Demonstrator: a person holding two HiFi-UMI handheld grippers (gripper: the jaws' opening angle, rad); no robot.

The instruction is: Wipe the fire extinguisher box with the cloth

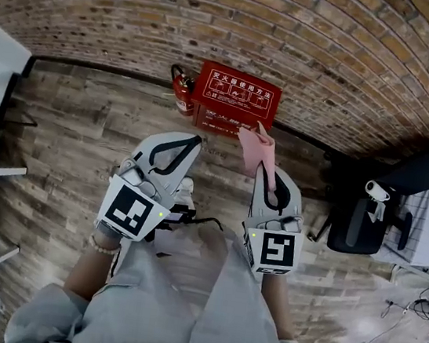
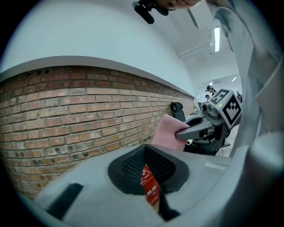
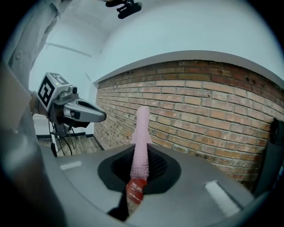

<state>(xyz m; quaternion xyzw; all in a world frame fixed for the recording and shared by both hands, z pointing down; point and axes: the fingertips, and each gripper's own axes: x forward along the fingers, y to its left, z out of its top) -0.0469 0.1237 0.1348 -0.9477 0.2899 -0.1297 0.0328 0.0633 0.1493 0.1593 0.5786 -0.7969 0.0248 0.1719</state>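
A: Where is the fire extinguisher box seen?
B: It is set on the wooden floor against the brick wall, with a red fire extinguisher just beside it. Both grippers are held short of it.
A: And the cloth?
B: The pink cloth is clamped between the jaws of the right gripper and stands up out of them.
A: The left gripper?
B: Its jaws are brought together with nothing pinched between them — the red box is glimpsed through the slit below.

Upright pink cloth before red extinguisher box
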